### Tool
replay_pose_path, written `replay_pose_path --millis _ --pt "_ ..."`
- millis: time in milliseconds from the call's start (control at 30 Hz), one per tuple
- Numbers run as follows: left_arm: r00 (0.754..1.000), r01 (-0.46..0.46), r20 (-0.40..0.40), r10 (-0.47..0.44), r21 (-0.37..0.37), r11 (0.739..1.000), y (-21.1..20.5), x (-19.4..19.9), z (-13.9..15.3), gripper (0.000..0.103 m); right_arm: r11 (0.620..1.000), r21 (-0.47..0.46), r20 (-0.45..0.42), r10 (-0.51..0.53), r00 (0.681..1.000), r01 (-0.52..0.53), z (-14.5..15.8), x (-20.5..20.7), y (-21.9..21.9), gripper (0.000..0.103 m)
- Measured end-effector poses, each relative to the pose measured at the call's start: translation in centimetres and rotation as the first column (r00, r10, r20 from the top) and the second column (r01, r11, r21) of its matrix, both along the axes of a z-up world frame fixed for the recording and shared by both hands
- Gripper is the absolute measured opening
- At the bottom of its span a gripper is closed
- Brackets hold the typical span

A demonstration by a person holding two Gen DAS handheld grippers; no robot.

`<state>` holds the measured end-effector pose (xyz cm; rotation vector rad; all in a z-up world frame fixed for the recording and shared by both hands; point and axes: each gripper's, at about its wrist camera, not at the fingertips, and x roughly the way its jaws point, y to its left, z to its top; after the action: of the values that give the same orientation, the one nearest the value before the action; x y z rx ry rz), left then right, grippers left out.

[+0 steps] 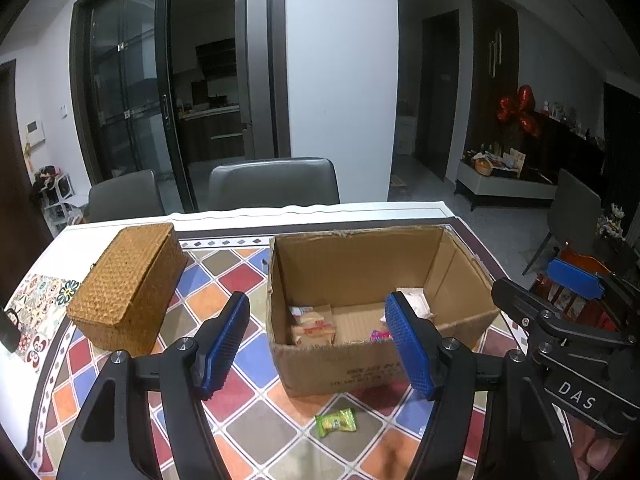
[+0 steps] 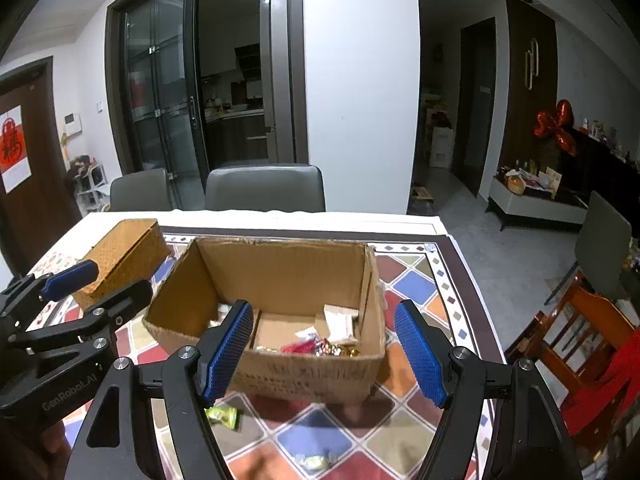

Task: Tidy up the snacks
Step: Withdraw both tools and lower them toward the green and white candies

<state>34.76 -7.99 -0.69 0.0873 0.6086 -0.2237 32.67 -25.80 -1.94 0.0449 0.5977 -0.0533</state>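
The desk, covered in a cloth of coloured diamonds, is carrying everything. On it one open cardboard box is sitting near the middle, and one lidded wicker basket is lying just to its left, apart from it. Two grey chairs are standing behind the far edge.

Inside the box, snacks are lying on the floor: a pale orange-printed packet at the left, white packets at the right, and a heap of red and shiny wrapped sweets near the front wall; their number I cannot tell.

The left gripper is hovering before the box with its jaws standing well apart, nothing between the blue pads. The right gripper is hovering likewise, jaws wide apart and holding nothing.

On the cloth in front of the box, one green wrapped candy is lying loose, below the left gripper. One smaller yellowish candy is lying nearer the desk's front edge.
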Motion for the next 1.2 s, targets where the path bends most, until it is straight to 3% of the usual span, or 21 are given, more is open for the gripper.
replay_pose_path --millis 400,1200 --pt "1.000 -0.007 -0.018 0.007 0.000 1.000 0.6 -2.4 -1.6 0.070 1.000 -0.011 -0.014 -0.014 1.000 0.014 -1.0 -2.3 0.0 0.074" --pt "0.992 0.003 -0.124 0.000 0.024 1.000 0.7 -4.0 -9.8 0.070 1.000 -0.011 -0.134 -0.027 0.991 0.026 -8.8 -4.4 1.2 0.074"
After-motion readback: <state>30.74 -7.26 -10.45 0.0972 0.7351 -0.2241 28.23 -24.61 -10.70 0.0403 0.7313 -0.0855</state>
